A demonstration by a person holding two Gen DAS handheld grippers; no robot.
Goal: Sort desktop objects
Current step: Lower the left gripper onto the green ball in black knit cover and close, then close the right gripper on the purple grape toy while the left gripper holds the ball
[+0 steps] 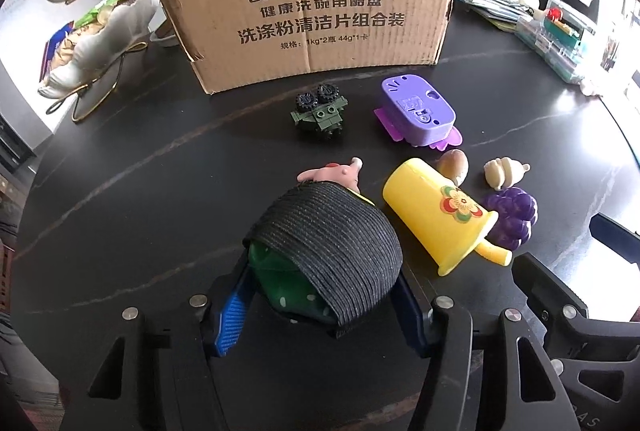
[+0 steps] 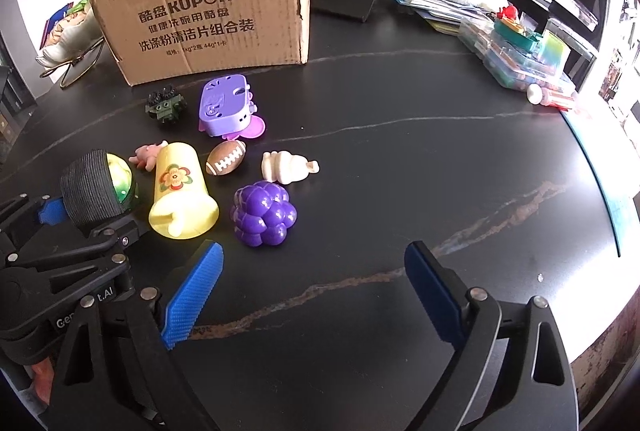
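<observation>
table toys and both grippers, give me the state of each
left gripper: shut on green ball
green ball: held, wrapped in a black band
right gripper: open, empty
yellow cup: on its side
box: upright, top open
purple grapes: loose on table
football: lying on table
purple toy: underside up
green block car: wheels up
pink figure: lying down
</observation>
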